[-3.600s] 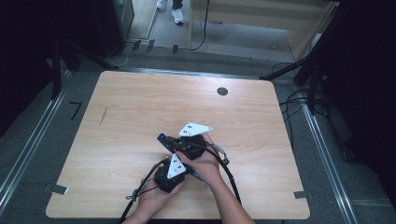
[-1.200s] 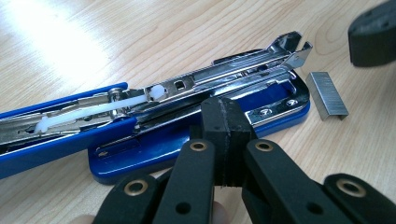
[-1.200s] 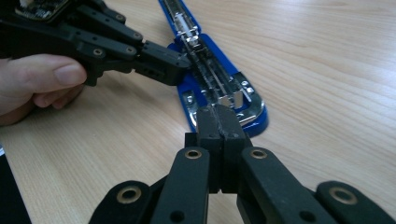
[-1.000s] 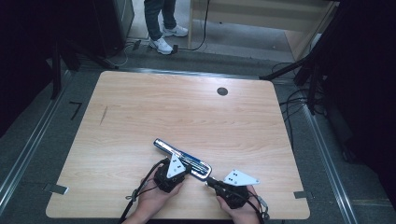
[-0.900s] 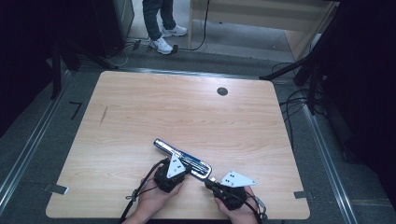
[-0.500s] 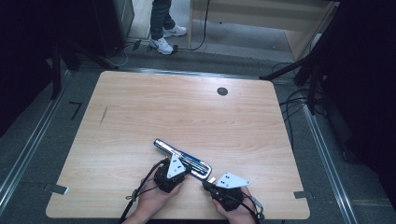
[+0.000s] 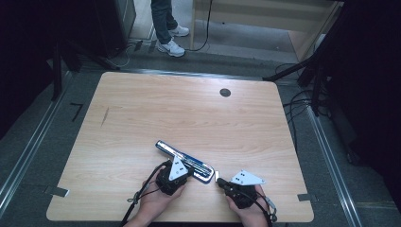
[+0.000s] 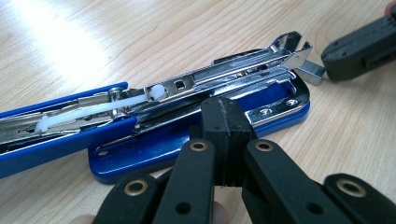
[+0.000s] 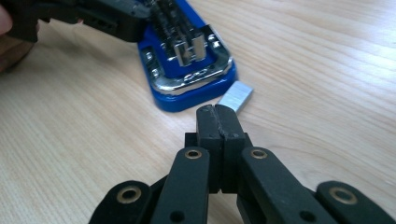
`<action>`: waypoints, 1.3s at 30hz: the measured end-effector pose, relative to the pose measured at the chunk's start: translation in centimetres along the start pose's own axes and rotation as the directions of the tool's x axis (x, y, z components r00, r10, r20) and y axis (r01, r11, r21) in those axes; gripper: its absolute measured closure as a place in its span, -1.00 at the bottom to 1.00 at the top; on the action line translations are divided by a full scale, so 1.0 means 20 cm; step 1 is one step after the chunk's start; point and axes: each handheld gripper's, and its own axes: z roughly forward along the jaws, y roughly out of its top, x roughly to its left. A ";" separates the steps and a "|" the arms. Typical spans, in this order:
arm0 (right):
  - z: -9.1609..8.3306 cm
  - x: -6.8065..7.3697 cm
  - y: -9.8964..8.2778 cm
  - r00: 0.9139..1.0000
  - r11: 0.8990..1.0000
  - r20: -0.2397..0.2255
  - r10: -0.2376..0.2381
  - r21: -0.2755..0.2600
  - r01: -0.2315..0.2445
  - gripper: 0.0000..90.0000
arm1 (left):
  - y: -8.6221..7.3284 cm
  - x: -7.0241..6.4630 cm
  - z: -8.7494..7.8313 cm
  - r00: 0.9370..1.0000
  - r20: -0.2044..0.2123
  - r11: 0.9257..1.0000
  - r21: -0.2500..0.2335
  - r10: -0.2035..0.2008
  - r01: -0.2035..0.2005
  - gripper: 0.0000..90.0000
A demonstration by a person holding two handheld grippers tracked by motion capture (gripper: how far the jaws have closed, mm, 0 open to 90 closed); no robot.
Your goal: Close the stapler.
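A blue and chrome stapler (image 7: 185,160) lies opened flat near the table's front edge, its staple channel (image 8: 224,77) exposed. My left gripper (image 8: 227,111) is shut with nothing between its jaws, its tips against the blue base (image 8: 154,149). In the high view the left gripper (image 7: 182,169) sits at the stapler's near side. A short silver staple strip (image 9: 236,97) lies on the table by the stapler's rounded end (image 9: 191,88). My right gripper (image 9: 217,116) is shut and empty, its tips just short of that strip. From above, the right gripper (image 7: 221,182) points left at the staple strip (image 7: 216,175).
The wooden table (image 7: 189,113) has a round dark grommet (image 7: 225,92) at the back right. A person's legs and white shoes (image 7: 169,45) stand on the floor beyond the far edge. Cables (image 7: 302,101) run along the right side.
Since the oldest frame the right hand has left the stapler and gone to the lower right, and the stapler now lies open. Over the last second the right gripper only shifted slightly.
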 end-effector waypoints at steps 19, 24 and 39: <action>0.07 0.01 0.05 1.000 1.000 0.001 0.018 0.006 -0.018 1.00 | 0.00 0.00 0.00 1.000 -0.001 1.000 -0.001 0.000 0.000 1.00; 0.06 -0.04 0.05 0.999 0.999 0.025 0.040 0.000 -0.040 1.00 | 0.00 0.00 0.00 1.000 -0.001 1.000 -0.001 0.000 0.000 1.00; 0.00 -0.14 0.06 1.000 0.999 -0.011 0.003 -0.036 -0.003 0.74 | 0.00 0.00 0.00 1.000 0.000 1.000 -0.001 -0.002 0.002 1.00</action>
